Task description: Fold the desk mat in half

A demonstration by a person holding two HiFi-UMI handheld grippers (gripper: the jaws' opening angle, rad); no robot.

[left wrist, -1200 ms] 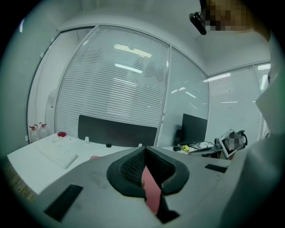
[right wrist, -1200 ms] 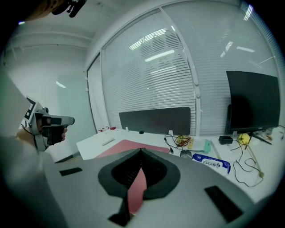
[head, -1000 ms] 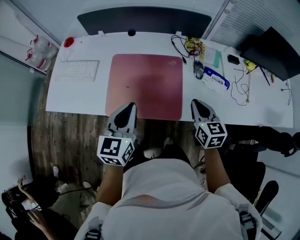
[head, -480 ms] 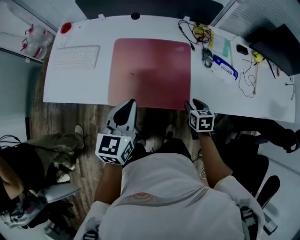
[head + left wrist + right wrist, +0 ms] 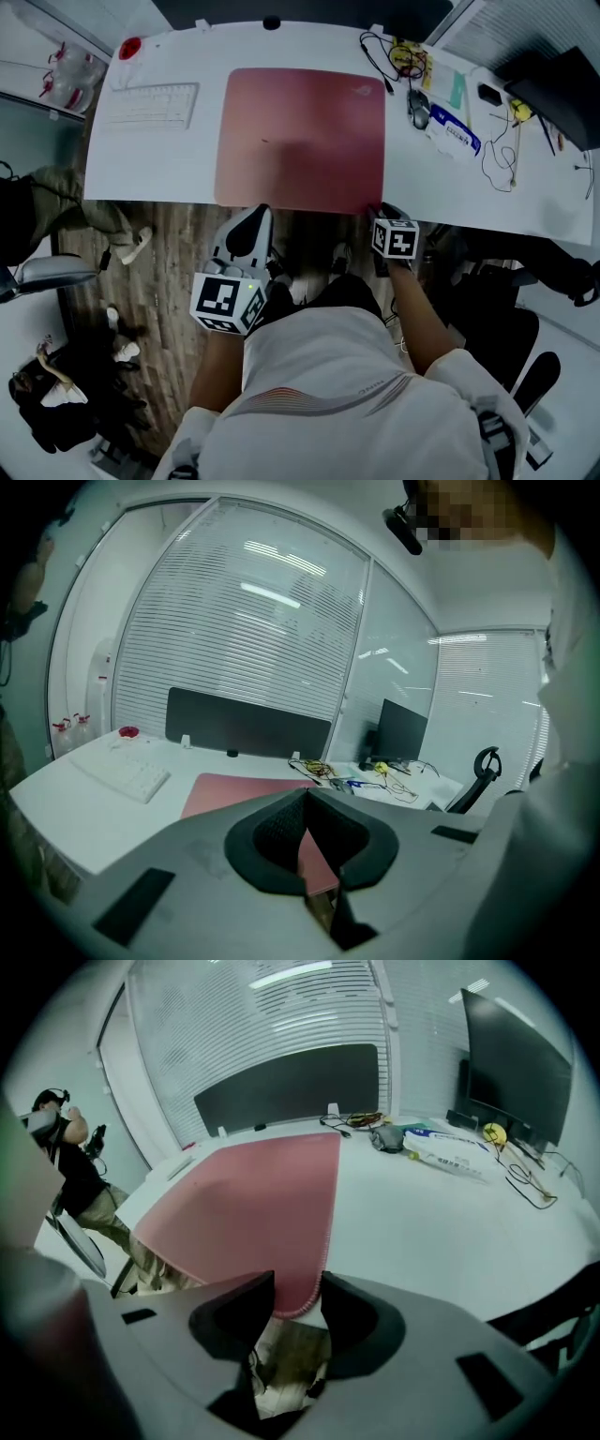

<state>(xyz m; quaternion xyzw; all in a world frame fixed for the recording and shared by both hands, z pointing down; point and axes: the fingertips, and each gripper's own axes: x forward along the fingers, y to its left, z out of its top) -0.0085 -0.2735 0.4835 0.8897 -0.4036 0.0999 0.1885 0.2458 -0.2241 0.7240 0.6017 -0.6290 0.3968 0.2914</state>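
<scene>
**Closing in on the mat's near corners**

Lying flat on the white desk [image 5: 150, 169], straight ahead of the person, near edge along the desk's near edge: the pink mat [image 5: 300, 131]. No fold begun; judged to be the very start, at the grab.

Right gripper [image 5: 298, 1288]: jaws apart, one on each side of the mat's rounded near right corner, that corner poking just past the desk edge, nothing clamped. Left gripper [image 5: 305, 803]: tips together or all but, empty, hanging near the mat's near edge, toward its left end.

For a clean grab, probably:
- Open the left jaws and bring them to the near left corner, to match the right.
- Turn each gripper for one jaw above the mat and one below; from the sides, likely only a crumpled edge.
- Bite well past the stitched border before closing, both sides firm.
- Lift both corners together and level, carry them toward the far edge, and set corner on corner for a straight crease.
- Stay clear of the clutter just right of the mat.

Counted on the desk:
- one mat
- one keyboard [image 5: 150, 105], far left
- one mouse [image 5: 419, 110], right of the mat
- one white-and-blue packet [image 5: 453, 131] beside the mouse
- one small red thing [image 5: 129, 49] at the far left corner
- cables [image 5: 398, 61] in a tangle, number not clear

Grippers: two.
</scene>
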